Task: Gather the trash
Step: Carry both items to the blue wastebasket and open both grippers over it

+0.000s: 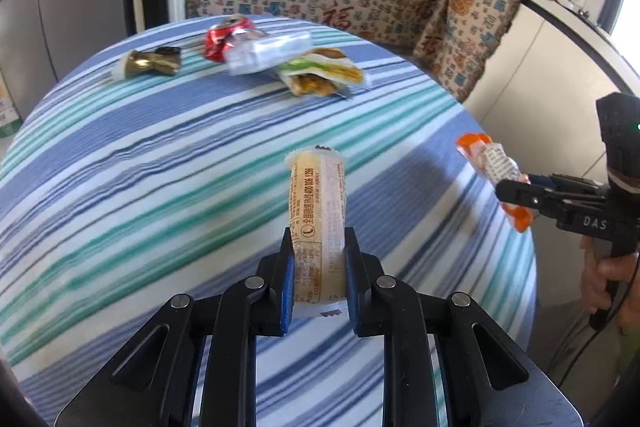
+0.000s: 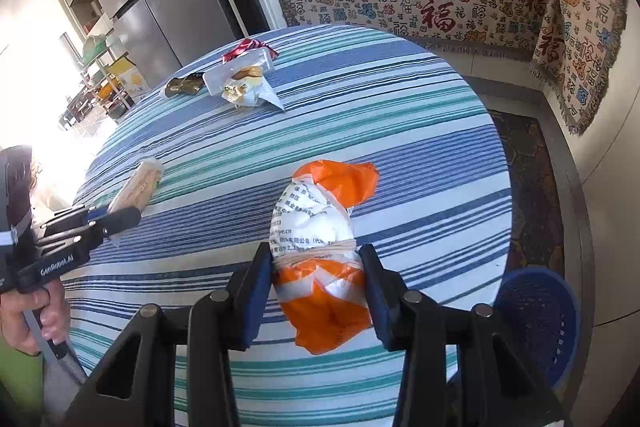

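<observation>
Trash is in both grips over the striped table (image 2: pixel 360 115): left gripper (image 1: pixel 318 267) pinches a tan wrapped bar (image 1: pixel 318 211) at its near end, right gripper (image 2: pixel 318 287) squeezes a crinkly orange-and-white packet (image 2: pixel 320 255) mid-body. Both look light and soft. Beyond, across the table, more wrappers (image 1: pixel 320 73) wait, blurred. Blue basket (image 2: pixel 540 323) sits half cut off below the table's edge.
</observation>
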A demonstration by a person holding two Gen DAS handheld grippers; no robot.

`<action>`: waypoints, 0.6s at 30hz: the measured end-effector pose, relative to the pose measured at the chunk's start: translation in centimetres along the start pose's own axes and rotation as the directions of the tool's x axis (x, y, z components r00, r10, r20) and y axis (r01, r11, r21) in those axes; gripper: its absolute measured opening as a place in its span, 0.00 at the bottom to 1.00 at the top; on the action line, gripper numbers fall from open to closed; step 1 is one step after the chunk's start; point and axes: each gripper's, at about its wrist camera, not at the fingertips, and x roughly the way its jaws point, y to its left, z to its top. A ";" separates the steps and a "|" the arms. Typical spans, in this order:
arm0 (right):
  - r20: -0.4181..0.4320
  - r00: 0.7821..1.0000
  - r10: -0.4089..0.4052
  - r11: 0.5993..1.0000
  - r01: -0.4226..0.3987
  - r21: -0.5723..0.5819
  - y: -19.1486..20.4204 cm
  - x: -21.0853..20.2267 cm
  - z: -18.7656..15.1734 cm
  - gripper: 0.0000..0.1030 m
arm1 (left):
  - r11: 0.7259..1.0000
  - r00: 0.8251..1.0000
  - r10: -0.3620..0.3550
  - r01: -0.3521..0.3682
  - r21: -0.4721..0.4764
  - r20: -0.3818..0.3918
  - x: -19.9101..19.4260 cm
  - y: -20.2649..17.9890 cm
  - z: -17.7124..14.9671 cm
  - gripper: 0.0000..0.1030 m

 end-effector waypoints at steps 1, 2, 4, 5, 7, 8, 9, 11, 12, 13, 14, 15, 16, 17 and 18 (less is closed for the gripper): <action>0.012 1.000 -0.007 1.000 0.007 0.009 -0.7 -0.7 0.0 0.43 | 1.000 1.000 -0.016 0.016 0.013 -0.006 0.2 -1.2 0.0 0.20; 0.022 1.000 -0.015 1.000 0.015 0.018 -1.4 -1.4 -0.1 0.43 | 0.999 0.999 -0.035 0.035 0.028 -0.008 0.3 -2.6 0.0 0.20; 0.041 0.998 -0.041 0.998 0.039 0.039 -3.1 -2.8 -0.3 0.43 | 0.996 0.997 -0.076 0.076 0.051 -0.009 0.5 -5.3 0.2 0.20; 0.049 0.997 -0.061 0.997 0.058 0.053 -4.2 -3.6 -0.4 0.43 | 0.993 0.995 -0.100 0.100 0.063 -0.008 0.5 -6.9 0.5 0.20; 0.059 0.993 -0.102 0.992 0.097 0.084 -6.5 -5.1 -1.0 0.43 | 0.986 0.990 -0.140 0.140 0.086 -0.006 0.7 -9.8 1.0 0.20; 0.061 0.991 -0.123 0.988 0.117 0.102 -7.7 -5.8 -1.3 0.43 | 0.982 0.987 -0.160 0.160 0.098 -0.005 0.9 -11.2 1.4 0.20; 0.062 0.988 -0.143 0.983 0.135 0.121 -8.8 -6.4 -1.6 0.43 | 0.978 0.984 -0.179 0.179 0.106 -0.006 1.0 -12.7 1.8 0.20; 0.058 0.981 -0.182 0.972 0.171 0.159 -11.4 -7.5 -2.4 0.43 | 0.968 0.976 -0.219 0.219 0.121 -0.013 1.5 -15.4 2.5 0.20; 0.054 0.978 -0.200 0.966 0.188 0.176 -12.4 -7.9 -2.8 0.43 | 0.963 0.972 -0.236 0.237 0.130 -0.018 1.8 -16.9 2.8 0.20; 0.049 0.975 -0.218 0.960 0.205 0.193 -13.6 -8.2 -3.1 0.43 | 0.957 0.967 -0.252 0.253 0.141 -0.025 2.2 -18.3 3.0 0.20; 0.045 0.971 -0.236 0.952 0.222 0.210 -14.7 -8.5 -3.4 0.43 | 0.952 0.964 -0.264 0.266 0.149 -0.034 2.6 -19.5 3.2 0.20; 0.041 0.967 -0.250 0.945 0.235 0.226 -15.8 -8.7 -3.7 0.43 | 0.948 0.960 -0.275 0.279 0.154 -0.047 3.1 -20.7 3.3 0.20; 0.037 0.965 -0.260 0.939 0.244 0.241 -16.8 -8.8 -4.0 0.43 | 0.943 0.956 -0.286 0.292 0.156 -0.061 3.7 -21.9 3.4 0.20; 0.035 0.961 -0.273 0.931 0.255 0.260 -17.9 -8.8 -4.4 0.43 | 0.941 0.953 -0.294 0.302 0.155 -0.075 4.4 -23.0 3.4 0.20; 0.034 0.958 -0.286 0.923 0.266 0.277 -18.8 -8.8 -4.6 0.43 | 0.938 0.950 -0.299 0.310 0.154 -0.089 5.1 -23.8 3.4 0.20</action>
